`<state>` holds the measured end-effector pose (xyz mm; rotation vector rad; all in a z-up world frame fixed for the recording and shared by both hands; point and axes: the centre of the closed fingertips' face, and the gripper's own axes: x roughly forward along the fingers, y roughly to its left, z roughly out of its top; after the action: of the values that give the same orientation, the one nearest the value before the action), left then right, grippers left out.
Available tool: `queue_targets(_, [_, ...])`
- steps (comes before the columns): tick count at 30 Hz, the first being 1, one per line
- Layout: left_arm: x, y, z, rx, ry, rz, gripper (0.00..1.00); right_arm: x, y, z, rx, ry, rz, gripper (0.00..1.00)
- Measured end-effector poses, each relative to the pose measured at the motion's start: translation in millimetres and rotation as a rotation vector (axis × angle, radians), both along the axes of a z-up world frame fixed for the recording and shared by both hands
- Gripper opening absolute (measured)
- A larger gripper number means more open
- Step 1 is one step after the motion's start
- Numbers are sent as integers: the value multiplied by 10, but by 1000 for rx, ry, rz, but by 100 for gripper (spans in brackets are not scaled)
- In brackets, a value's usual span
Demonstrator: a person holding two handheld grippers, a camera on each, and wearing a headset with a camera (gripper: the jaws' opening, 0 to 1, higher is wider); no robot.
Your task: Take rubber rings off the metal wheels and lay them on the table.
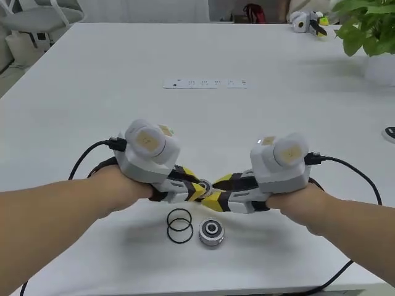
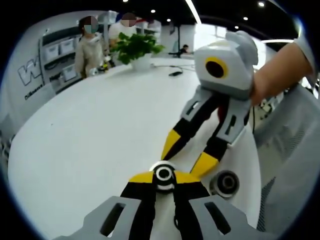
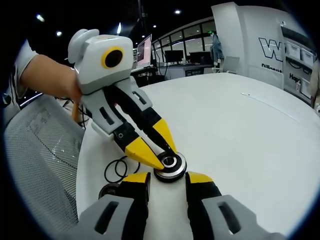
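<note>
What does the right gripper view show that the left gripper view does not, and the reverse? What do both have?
Right gripper view: two black rubber rings lying on the white table, and monitors on a far desk. Left gripper view: a potted plant and two people standing near it. Both: that table, the left gripper and right gripper meeting at one metal wheel, and a second metal wheel resting on the table.
</note>
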<state>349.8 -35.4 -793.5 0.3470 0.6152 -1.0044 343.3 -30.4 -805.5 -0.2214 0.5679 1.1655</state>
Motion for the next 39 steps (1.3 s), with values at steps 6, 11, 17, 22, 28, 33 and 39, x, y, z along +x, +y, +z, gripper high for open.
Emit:
queue_targets(6, [9,8,-6,1,-1,-1,13,35,27,15,8,-10,-17,27])
queue_targets(11, [19,10,-10,0,-2,0,13,33,5,13,-6,-31,-16,22])
queue_targets(17, [23,6,-15,-1,1,1,13,13,-57,3,-8,-22,-10,18])
queue_targets(22, [25,8,-19,-4,4,5,12,9,-72,-4,-9,-19,-9,16])
queue_targets(28, [28,9,-22,-7,7,9,12,8,-73,-5,-13,-22,-4,15])
queue_targets(33, [29,10,-23,-5,7,10,12,7,-84,-10,-20,-34,4,13])
queue_targets(39, [29,11,-23,-4,4,10,12,34,-60,24,7,-32,-11,22])
